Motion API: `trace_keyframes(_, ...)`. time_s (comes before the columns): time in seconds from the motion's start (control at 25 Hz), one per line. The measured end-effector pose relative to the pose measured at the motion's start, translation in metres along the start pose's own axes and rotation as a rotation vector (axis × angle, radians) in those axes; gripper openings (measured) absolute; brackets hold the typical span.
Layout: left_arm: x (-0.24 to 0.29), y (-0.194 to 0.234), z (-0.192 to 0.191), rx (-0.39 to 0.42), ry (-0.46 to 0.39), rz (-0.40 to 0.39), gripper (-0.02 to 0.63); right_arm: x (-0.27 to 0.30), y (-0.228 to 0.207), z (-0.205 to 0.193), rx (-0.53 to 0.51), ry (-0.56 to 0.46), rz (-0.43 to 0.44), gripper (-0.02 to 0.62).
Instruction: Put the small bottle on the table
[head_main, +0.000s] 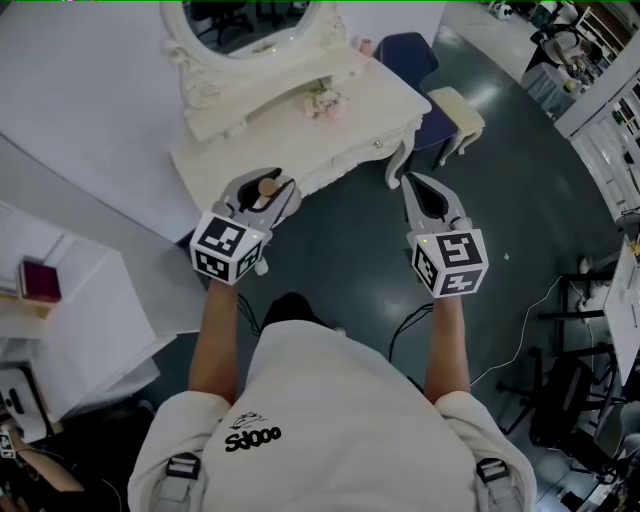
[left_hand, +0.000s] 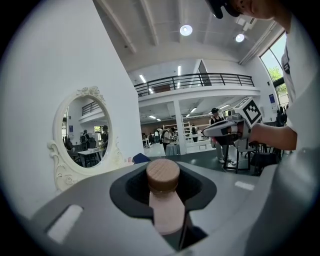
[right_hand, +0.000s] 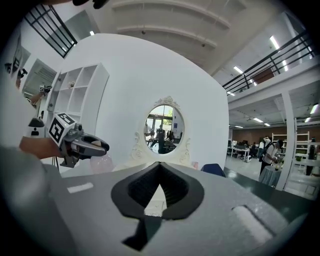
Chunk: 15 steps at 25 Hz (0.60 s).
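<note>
Jaws of the left gripper (head_main: 268, 187) clamp the small bottle (left_hand: 167, 210) short of the counter (head_main: 360, 110), mid-carry; the right gripper (head_main: 414, 181) is closed and empty. Next, I judge: reach over it and set the bottle down upright.

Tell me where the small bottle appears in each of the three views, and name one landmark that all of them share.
Head view: small bottle left of centre, in the left gripper's jaws.
Left gripper view: bottom centre, clamped between the jaws.
Right gripper view: cannot be made out; only the left gripper holding it shows, at the left.
Shared landmark: the oval mirror.
</note>
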<state>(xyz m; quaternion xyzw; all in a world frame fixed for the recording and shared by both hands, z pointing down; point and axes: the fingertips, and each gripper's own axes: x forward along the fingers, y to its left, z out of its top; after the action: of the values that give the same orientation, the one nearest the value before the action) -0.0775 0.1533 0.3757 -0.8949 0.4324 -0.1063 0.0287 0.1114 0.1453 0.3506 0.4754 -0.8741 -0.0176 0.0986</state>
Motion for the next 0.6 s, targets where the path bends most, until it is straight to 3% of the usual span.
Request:
trace_keyframes(0.4, 0.046, 0.007, 0.007, 0.004, -0.011, -0.009, 0.127, 0.022, -0.042, -0.011, 0.078, -0.014, -0.009, 0.002)
trace_keyframes(0.6, 0.087, 0.035, 0.006, 0.013, -0.015, -0.015, 0.127, 0.056, -0.066, -0.012, 0.069, -0.002, -0.012, 0.002)
